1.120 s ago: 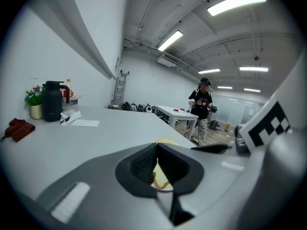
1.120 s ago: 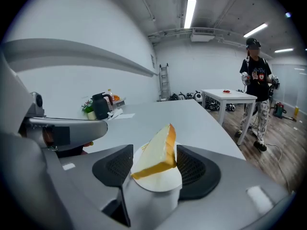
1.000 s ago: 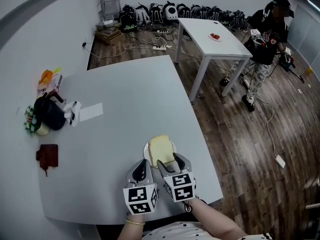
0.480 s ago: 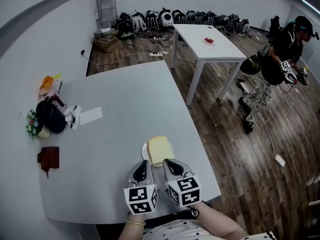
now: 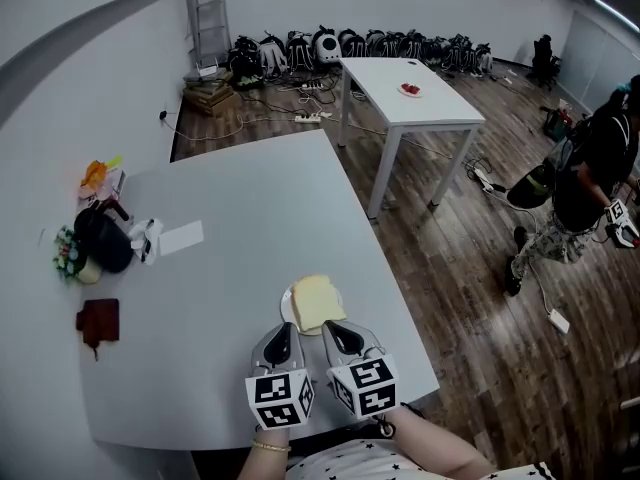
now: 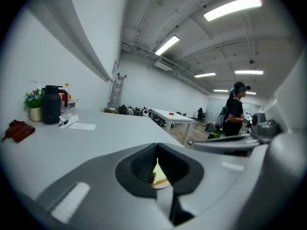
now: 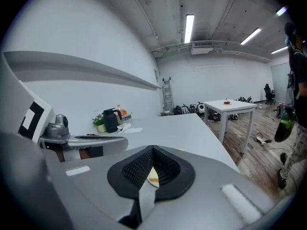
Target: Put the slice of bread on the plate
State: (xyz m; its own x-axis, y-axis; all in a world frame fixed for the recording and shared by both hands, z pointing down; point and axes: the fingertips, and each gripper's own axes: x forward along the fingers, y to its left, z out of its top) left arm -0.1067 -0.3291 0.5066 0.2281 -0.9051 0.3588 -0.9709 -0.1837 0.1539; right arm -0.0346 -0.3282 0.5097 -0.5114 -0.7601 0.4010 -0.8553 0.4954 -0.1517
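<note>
A pale slice of bread (image 5: 314, 301) lies on a small white plate (image 5: 287, 312) near the front right of the grey table (image 5: 230, 218). Both grippers hover side by side just short of the plate, on the near side. My left gripper (image 5: 279, 335) is shut and empty; a sliver of the bread (image 6: 159, 178) shows past its jaws in the left gripper view. My right gripper (image 5: 334, 329) is shut too, holding nothing, with the bread (image 7: 152, 177) visible beyond its tips in the right gripper view.
A black kettle (image 5: 104, 238), a potted plant (image 5: 68, 252), a white paper (image 5: 181, 237) and a brown cloth (image 5: 97, 320) sit at the table's left. A second white table (image 5: 405, 93) stands behind. A person (image 5: 590, 178) walks at right.
My right gripper's jaws have closed, from open beside the bread, and it has drawn back a little toward me. The bread stays on the plate. The person in the background has walked right.
</note>
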